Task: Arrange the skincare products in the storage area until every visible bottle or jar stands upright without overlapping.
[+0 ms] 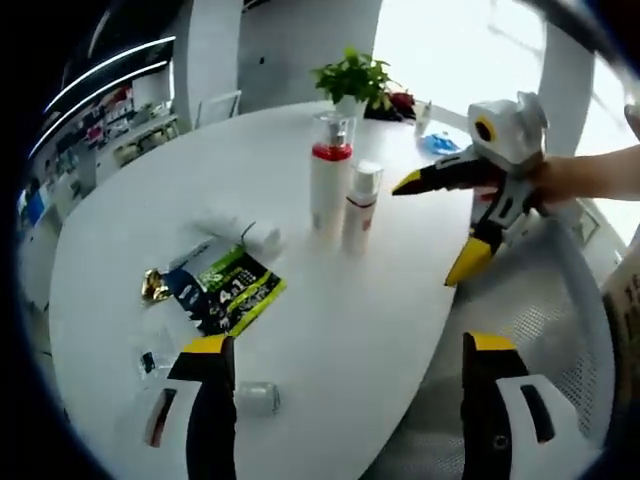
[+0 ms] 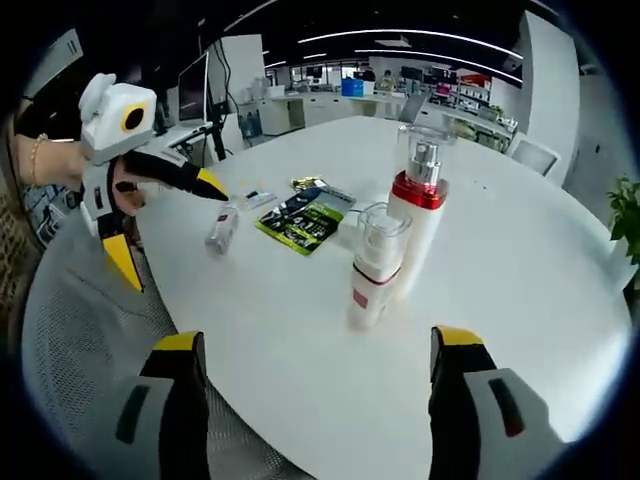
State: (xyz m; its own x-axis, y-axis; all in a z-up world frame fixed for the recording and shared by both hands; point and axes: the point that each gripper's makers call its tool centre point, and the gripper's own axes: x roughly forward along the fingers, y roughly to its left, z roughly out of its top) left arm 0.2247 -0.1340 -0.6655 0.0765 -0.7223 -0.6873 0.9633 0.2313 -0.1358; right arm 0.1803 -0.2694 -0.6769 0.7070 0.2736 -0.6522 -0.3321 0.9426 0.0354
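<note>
Two bottles stand upright side by side on the white round table (image 1: 300, 340): a tall white bottle (image 1: 330, 180) (image 2: 418, 215) with a red band and clear cap, and a shorter white bottle (image 1: 360, 205) (image 2: 375, 270) close beside it. A small pale container (image 1: 258, 398) (image 2: 222, 230) lies on its side near the table edge. My left gripper (image 1: 347, 343) (image 2: 170, 226) hovers open over that edge, holding nothing. My right gripper (image 2: 318, 342) (image 1: 435, 225) is open too, off the table's side, a short way from the two bottles.
A green-and-black sachet (image 1: 225, 290) (image 2: 305, 220) lies flat beside a gold packet (image 1: 153, 287) and clear wrapping (image 1: 240, 235). A potted plant (image 1: 352, 78) stands at the far rim. A grey mesh chair (image 1: 540, 310) (image 2: 90, 330) sits against the table edge. Office desks fill the background.
</note>
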